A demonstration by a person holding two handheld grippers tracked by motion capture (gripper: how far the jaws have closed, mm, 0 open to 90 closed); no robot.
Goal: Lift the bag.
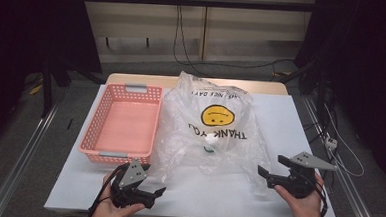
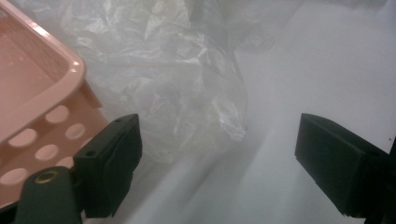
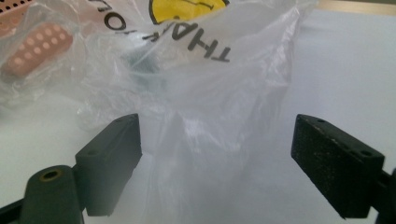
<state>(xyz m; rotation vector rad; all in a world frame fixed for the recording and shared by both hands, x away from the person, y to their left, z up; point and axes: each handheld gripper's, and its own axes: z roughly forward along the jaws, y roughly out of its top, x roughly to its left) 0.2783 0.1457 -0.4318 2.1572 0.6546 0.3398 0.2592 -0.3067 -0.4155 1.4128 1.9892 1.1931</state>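
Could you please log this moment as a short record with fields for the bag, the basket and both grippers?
bag: clear plastic bag with a yellow smiley face, crumpled on the white table
basket: pink basket, touching the bag's left side
left gripper: left gripper open, aimed at the bag's near left corner
right gripper: right gripper open, fingers either side of the bag's near right edge, not gripping

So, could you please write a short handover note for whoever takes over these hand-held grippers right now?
Left hand-held gripper: open, nothing between its jaws, at the near-left corner of the plastic bag, beside the pink basket.
Right hand-held gripper: open, holding nothing, at the bag's near-right edge.
The bag lies crumpled on the white table, right of the basket; a small white and green item shows through it.
Done: nothing in the basket.
Left: probably to grip the bag edges and get at the contents.
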